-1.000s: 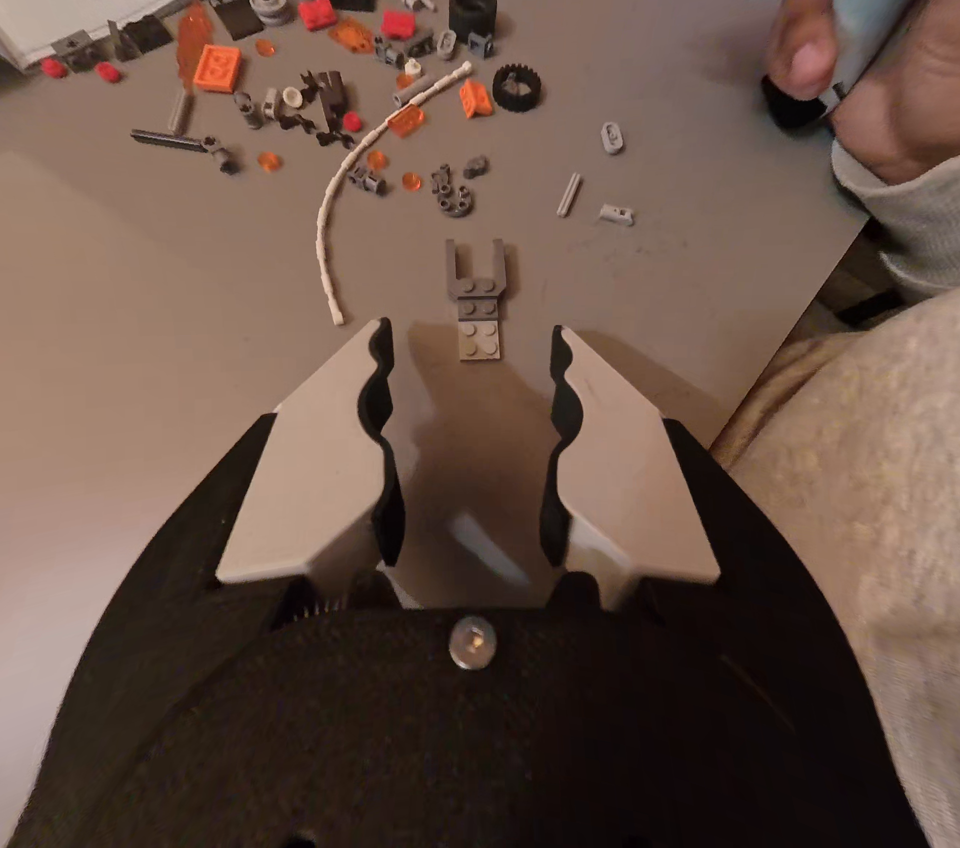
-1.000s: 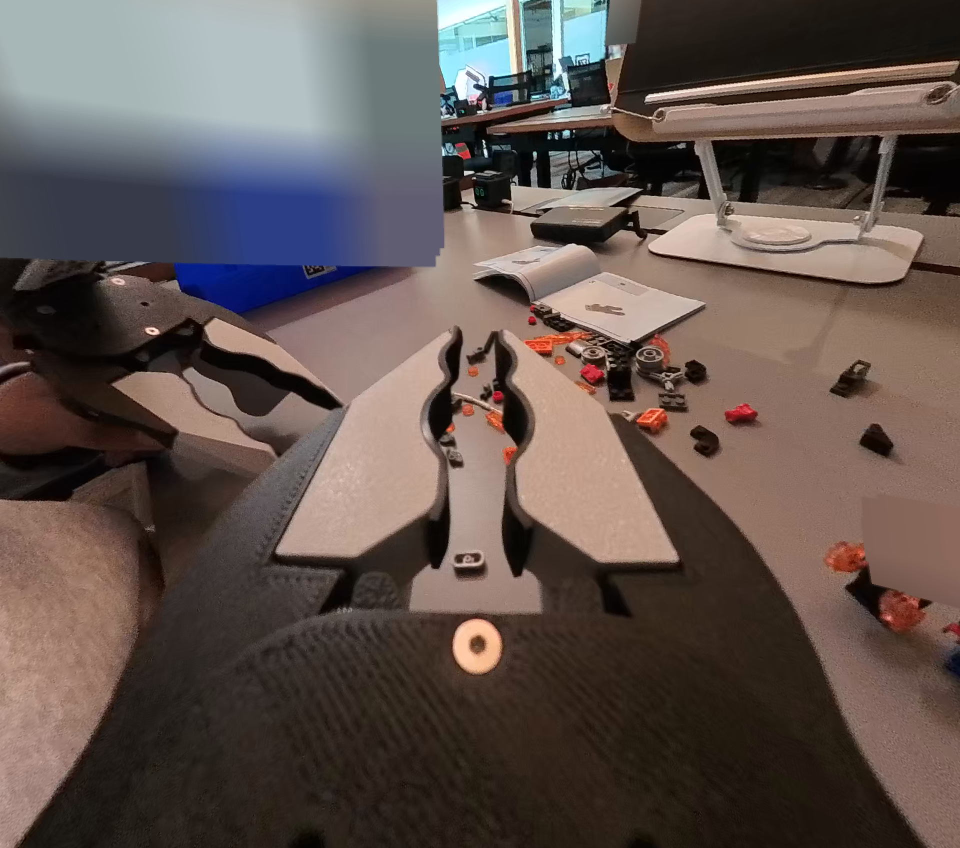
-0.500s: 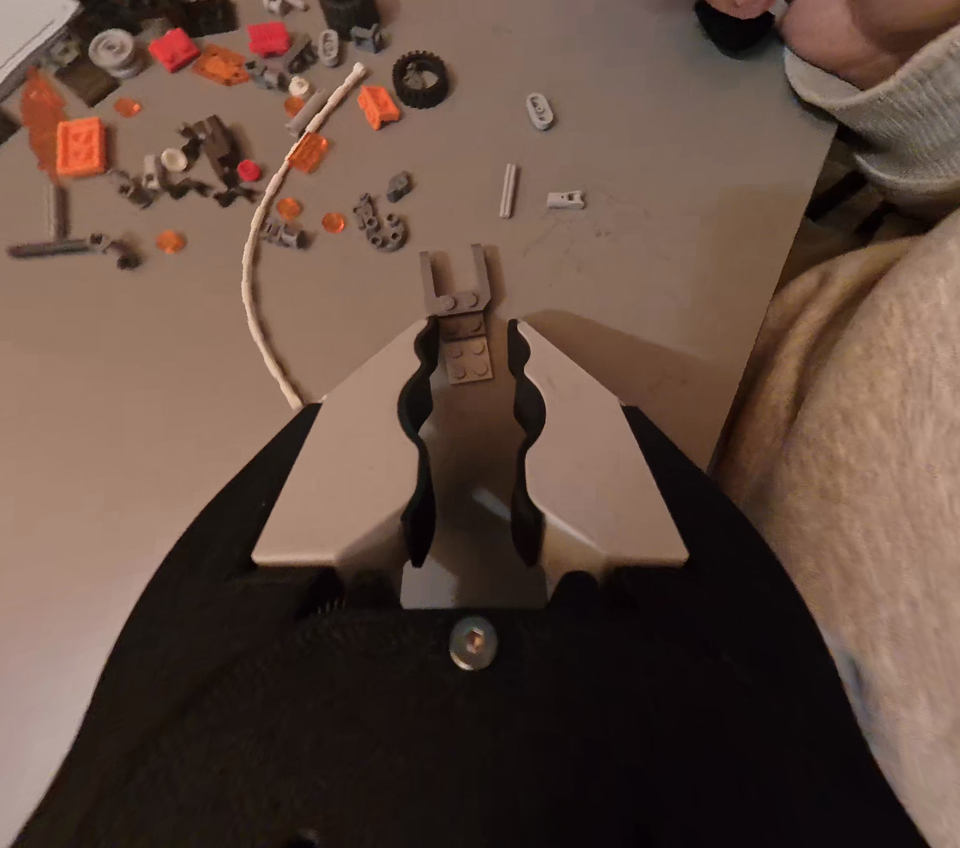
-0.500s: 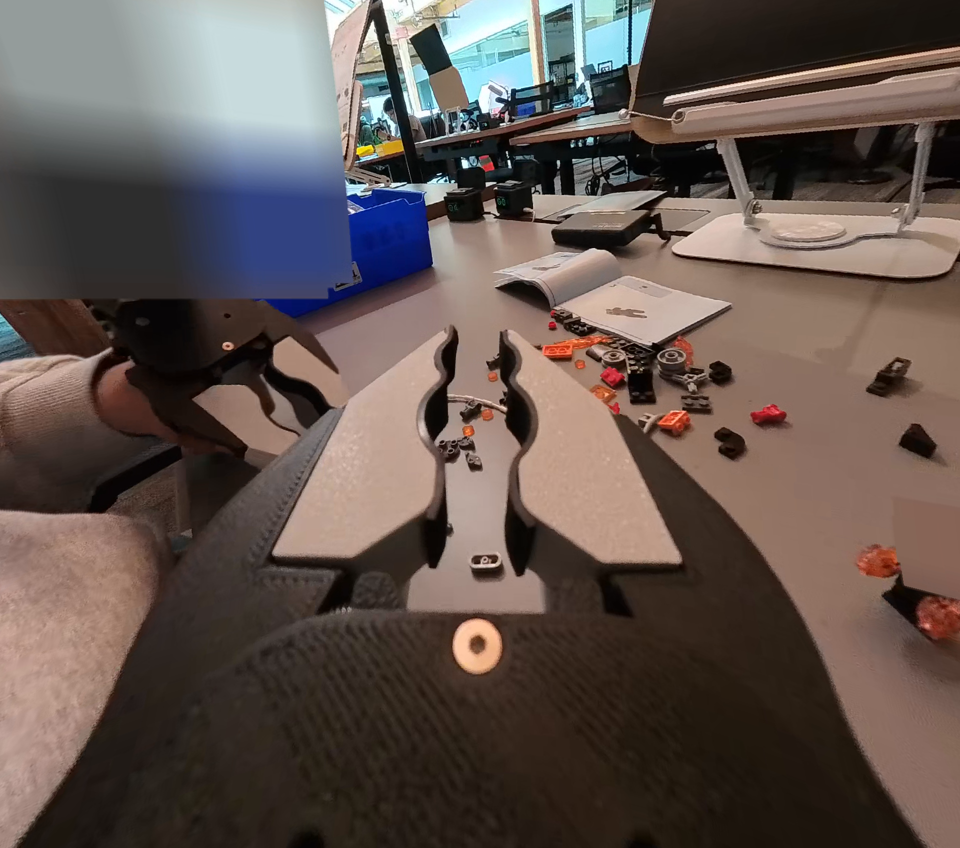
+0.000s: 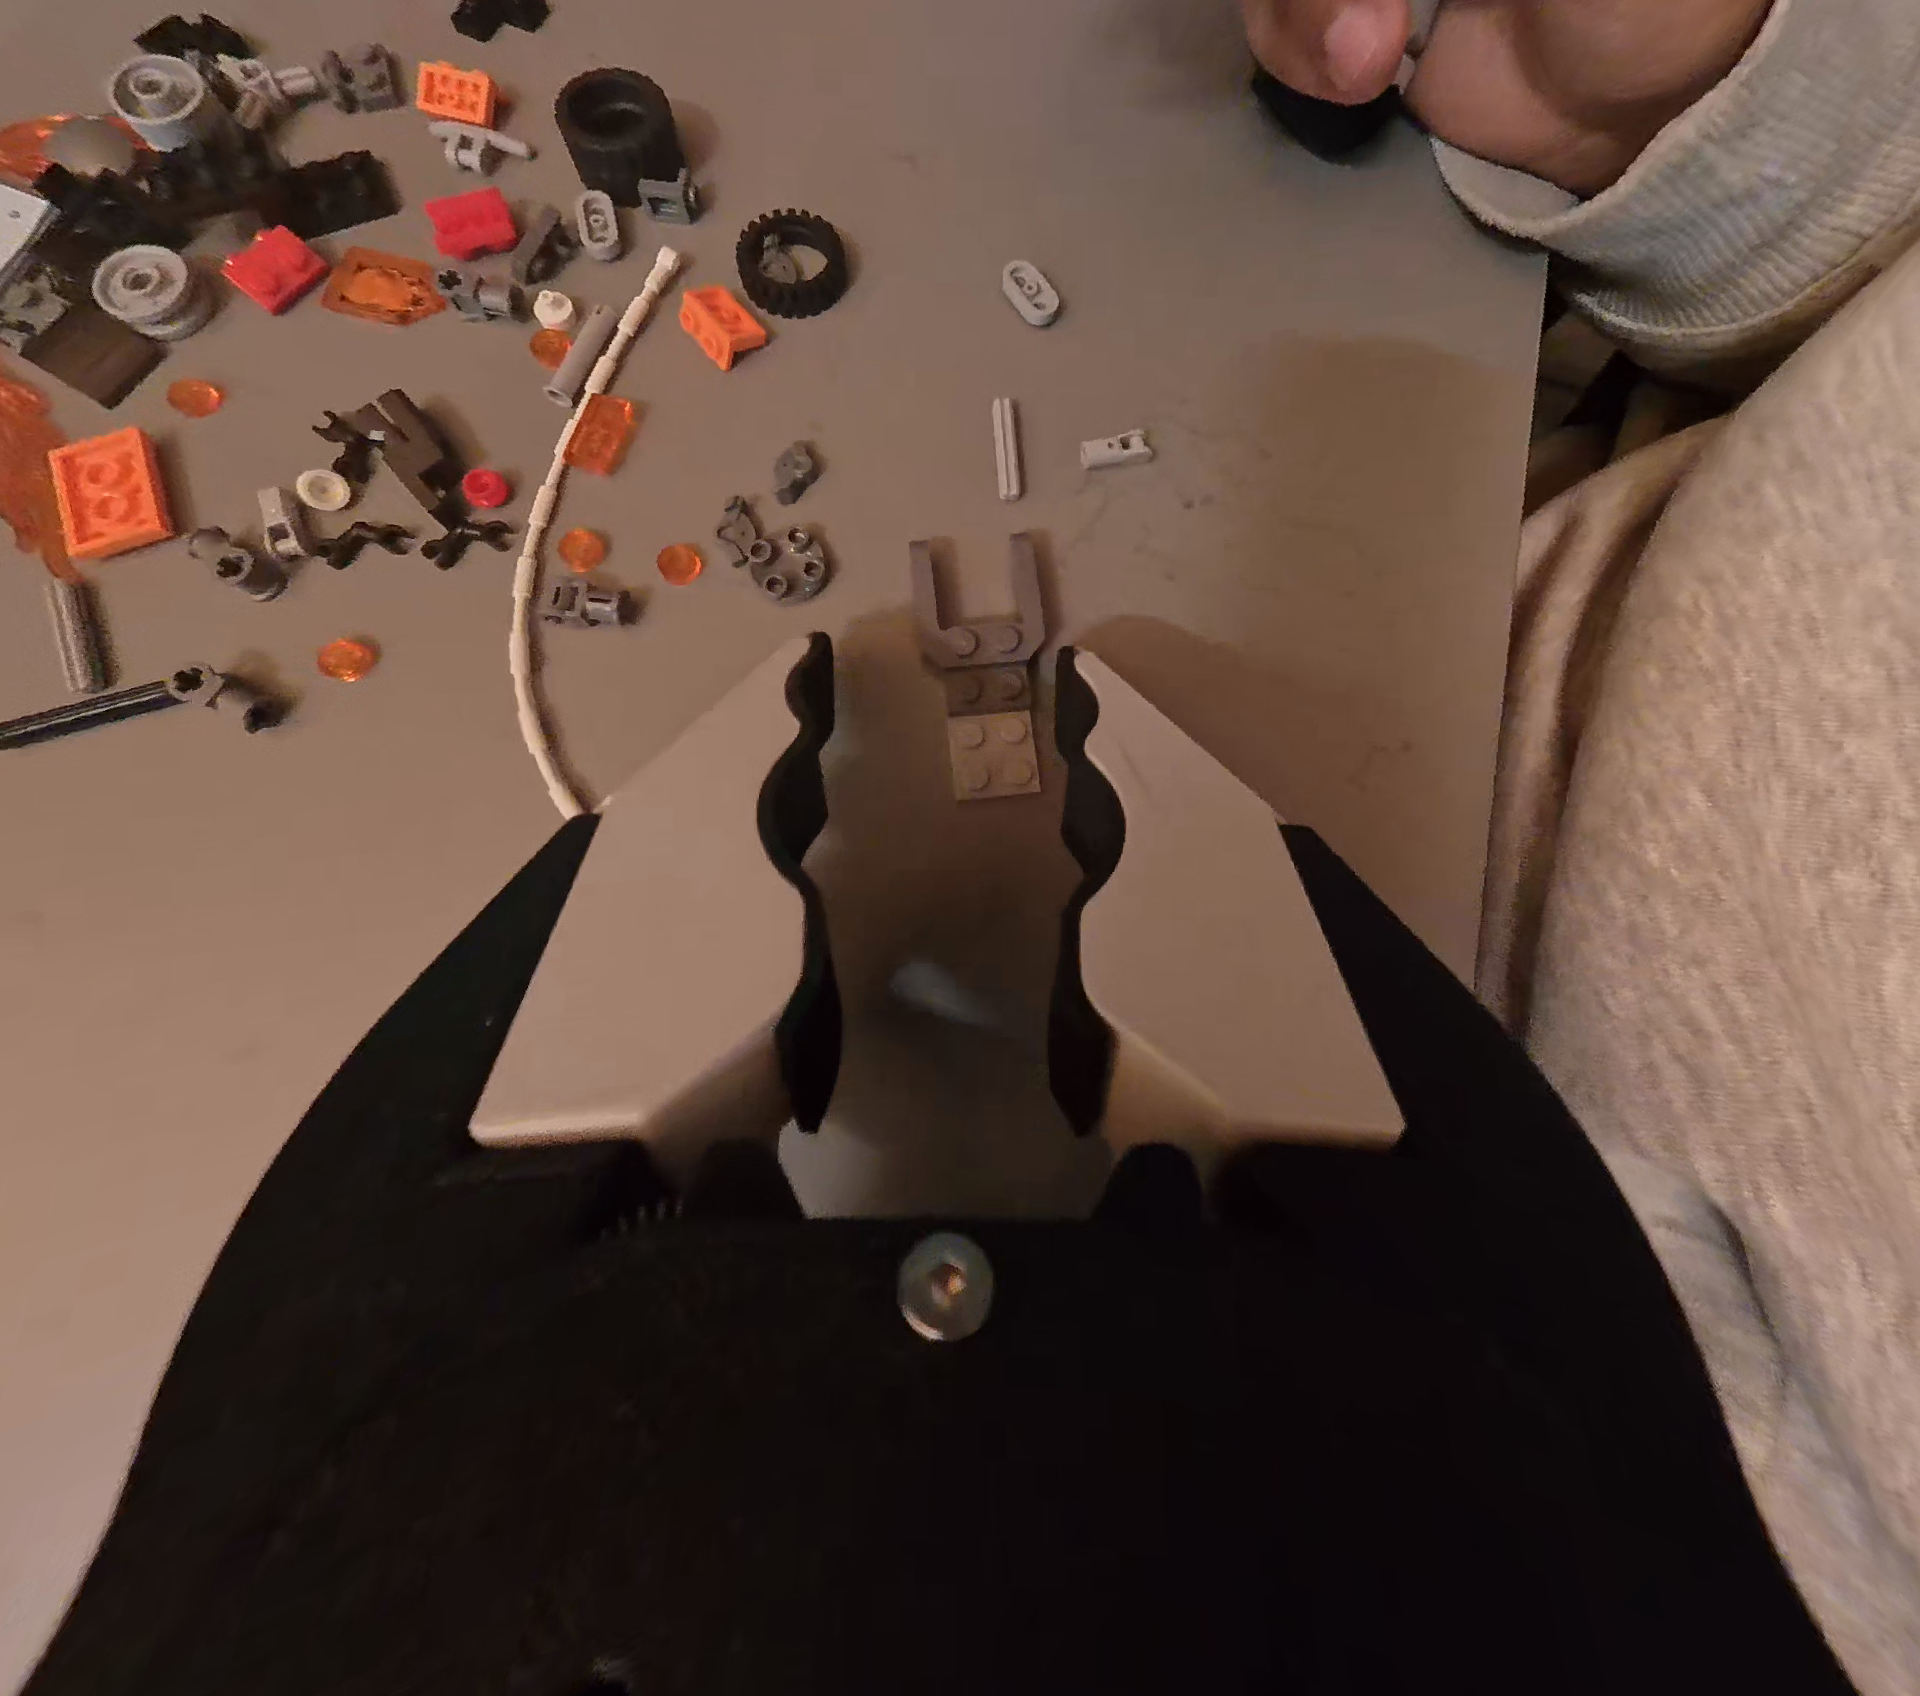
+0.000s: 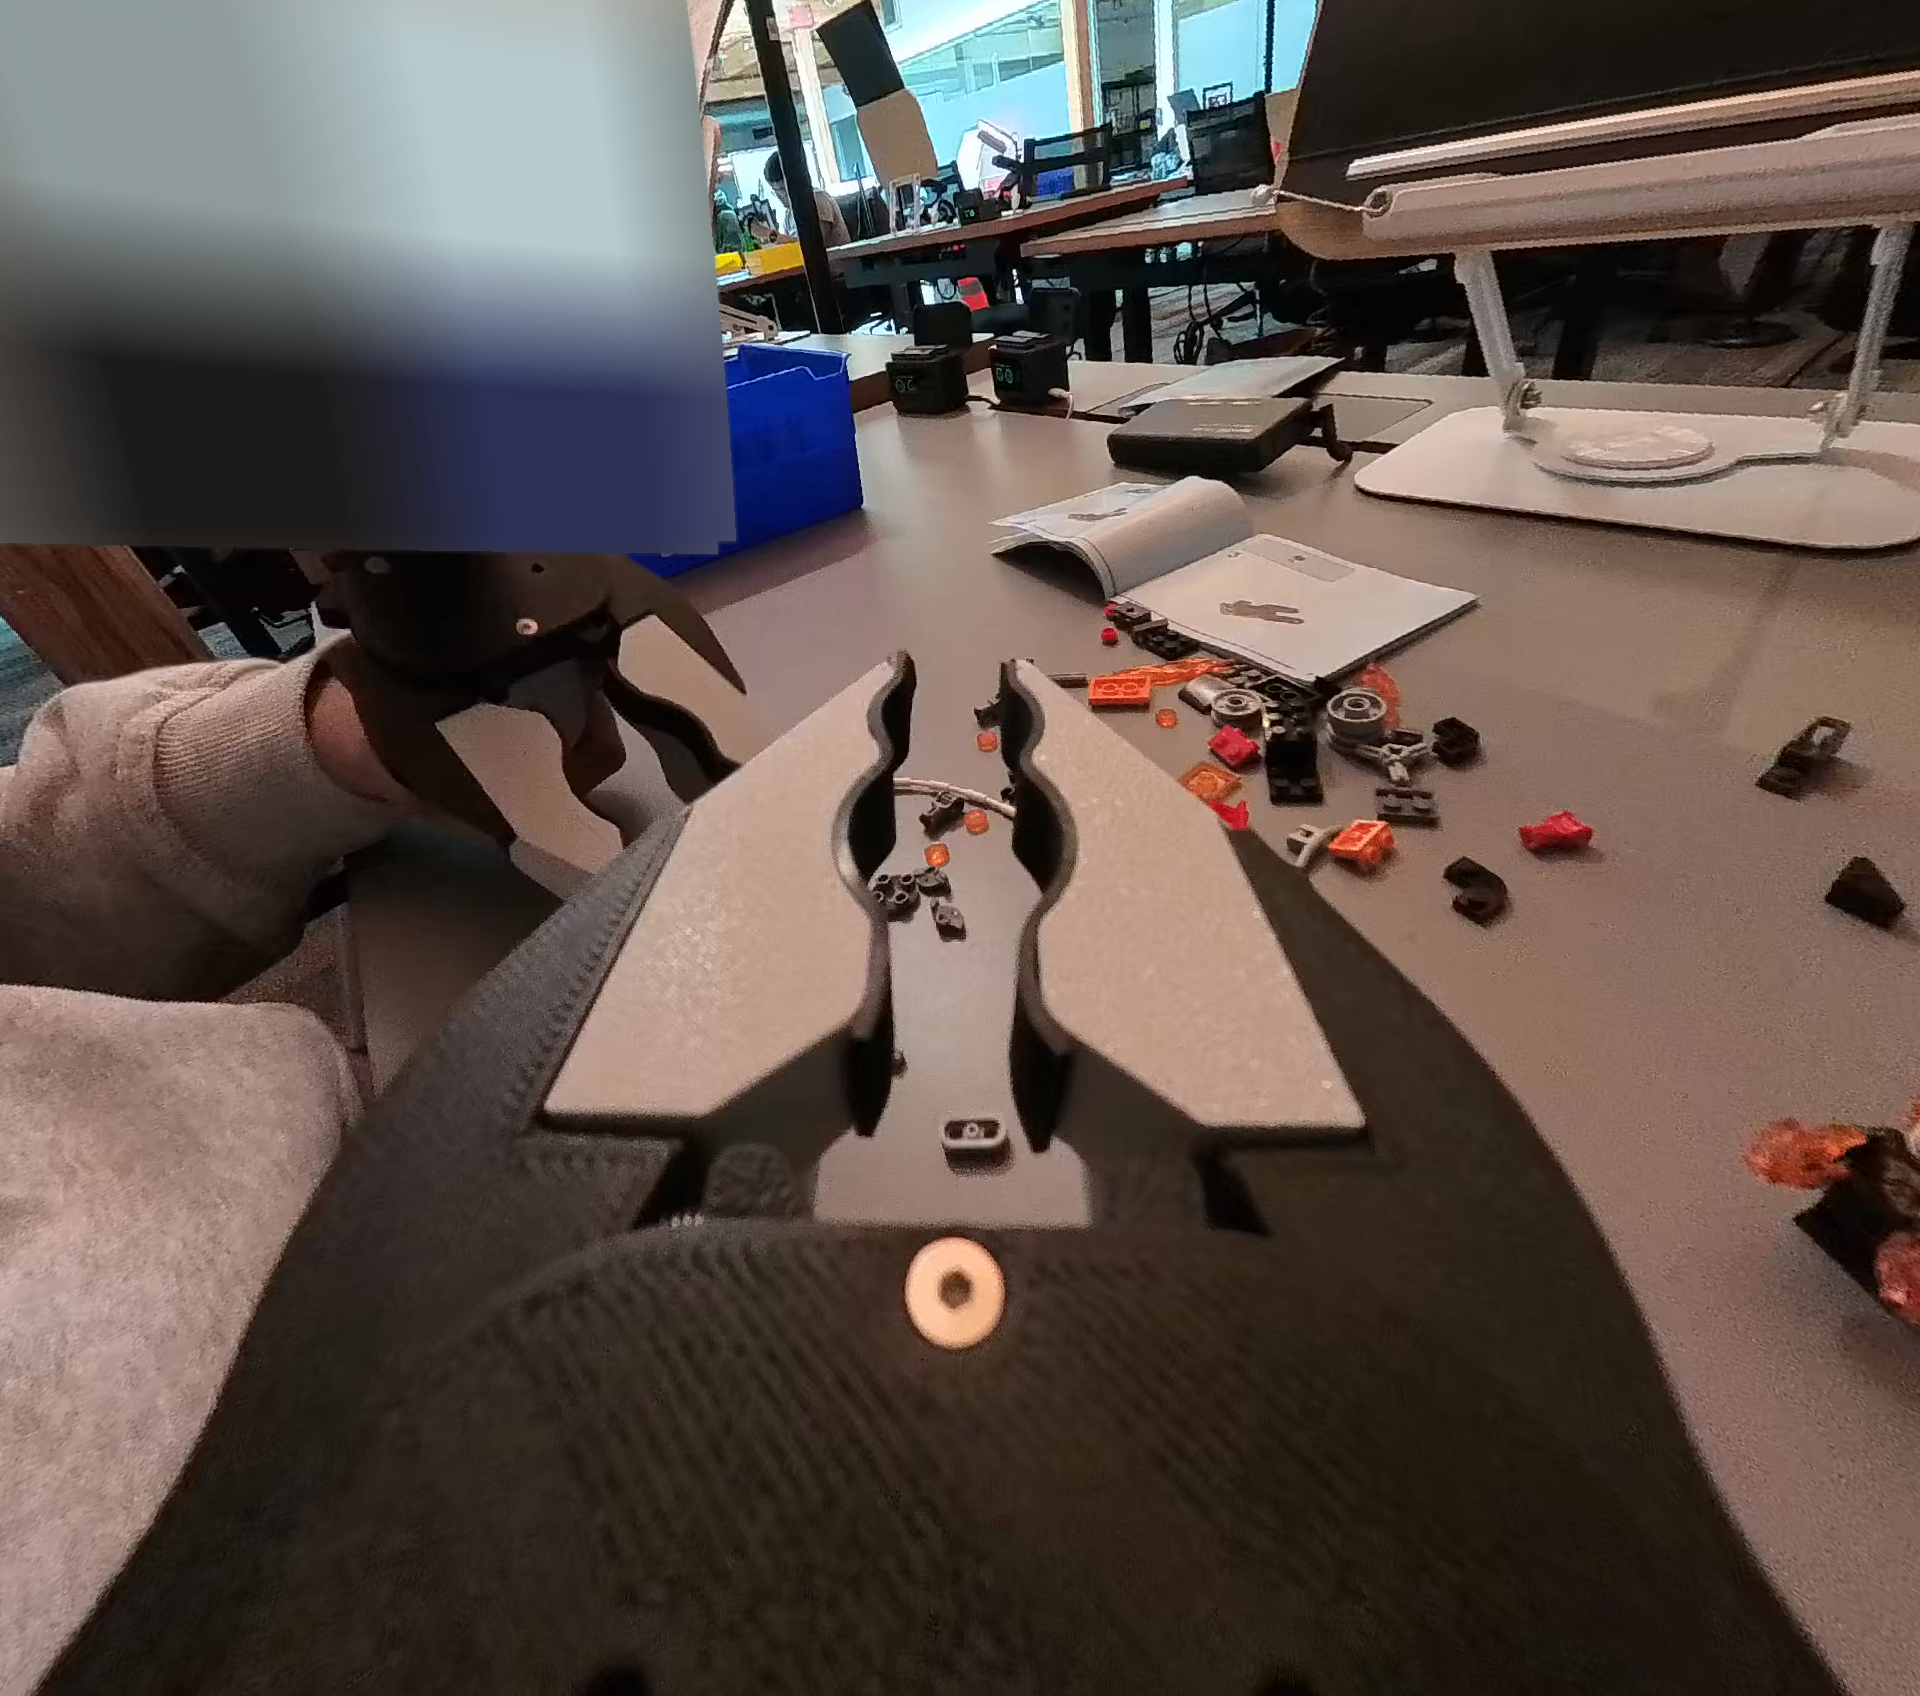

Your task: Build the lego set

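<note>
blue bin (image 6: 795, 441), black box (image 6: 1205, 433), monitor stand (image 6: 1642, 472) on the desk (image 6: 1662, 971).

Gap between the left gripper (image 5: 943, 659) fingers is occupied by a grey plate assembly (image 5: 985, 670); bare table (image 5: 1247, 607) is found rightward, scattered bricks (image 5: 416, 358) leftward.

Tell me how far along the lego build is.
Early. Done: one small grey assembly, a forked wedge plate joined to square plates, lies flat on the table. In hand: nothing yet; the left claw is open around that assembly, and the right claw is slightly open and empty. Left: most loose pieces, including tyres and orange plates, lie unassembled.
</note>
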`<state>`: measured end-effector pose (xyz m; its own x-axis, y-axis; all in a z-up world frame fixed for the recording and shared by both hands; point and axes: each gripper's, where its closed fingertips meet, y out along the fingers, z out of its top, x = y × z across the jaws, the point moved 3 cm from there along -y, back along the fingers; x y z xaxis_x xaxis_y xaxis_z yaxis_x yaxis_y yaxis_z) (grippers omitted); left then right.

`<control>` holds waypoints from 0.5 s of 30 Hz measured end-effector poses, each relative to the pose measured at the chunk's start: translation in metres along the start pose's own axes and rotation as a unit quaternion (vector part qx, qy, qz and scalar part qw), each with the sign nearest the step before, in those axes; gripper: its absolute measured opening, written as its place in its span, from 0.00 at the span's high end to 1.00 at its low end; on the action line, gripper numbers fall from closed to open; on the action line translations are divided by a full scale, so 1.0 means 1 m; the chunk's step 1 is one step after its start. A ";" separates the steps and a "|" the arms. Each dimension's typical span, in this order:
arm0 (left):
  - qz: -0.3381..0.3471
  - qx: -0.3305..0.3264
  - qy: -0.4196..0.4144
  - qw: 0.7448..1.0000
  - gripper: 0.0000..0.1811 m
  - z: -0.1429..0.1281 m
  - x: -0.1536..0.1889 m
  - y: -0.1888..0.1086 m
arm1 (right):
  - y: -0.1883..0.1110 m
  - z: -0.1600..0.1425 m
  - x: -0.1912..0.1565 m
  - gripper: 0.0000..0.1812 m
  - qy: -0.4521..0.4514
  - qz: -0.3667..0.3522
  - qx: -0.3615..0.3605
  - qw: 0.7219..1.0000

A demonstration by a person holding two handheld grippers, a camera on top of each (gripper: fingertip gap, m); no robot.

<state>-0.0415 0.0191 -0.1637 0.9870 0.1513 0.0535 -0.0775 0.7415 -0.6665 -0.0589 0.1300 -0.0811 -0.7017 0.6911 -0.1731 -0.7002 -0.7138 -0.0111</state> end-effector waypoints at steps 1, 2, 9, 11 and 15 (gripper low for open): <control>0.001 0.006 -0.003 1.000 0.76 0.001 -0.001 -0.001 | 0.001 0.000 0.000 0.92 0.000 0.000 -0.002 1.000; 0.002 0.013 -0.008 1.000 0.75 0.002 -0.002 -0.003 | 0.001 -0.001 0.000 0.92 -0.001 0.000 -0.004 1.000; -0.064 0.134 -0.153 0.977 0.70 0.016 -0.027 -0.027 | 0.002 -0.002 -0.001 0.92 -0.001 0.001 -0.008 1.000; -0.103 0.207 -0.216 0.949 0.69 0.021 -0.039 -0.042 | 0.002 -0.002 -0.001 0.92 0.000 0.002 -0.009 1.000; -0.154 0.278 -0.296 0.901 0.62 0.021 -0.055 -0.059 | 0.002 -0.002 0.000 0.92 0.001 0.003 -0.006 1.000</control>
<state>-0.0945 -0.0191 -0.1116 0.7391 0.0827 0.6685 -0.0334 0.9957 -0.0863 -0.0596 0.1285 -0.0826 -0.7054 0.6870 -0.1747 -0.6946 -0.7190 -0.0228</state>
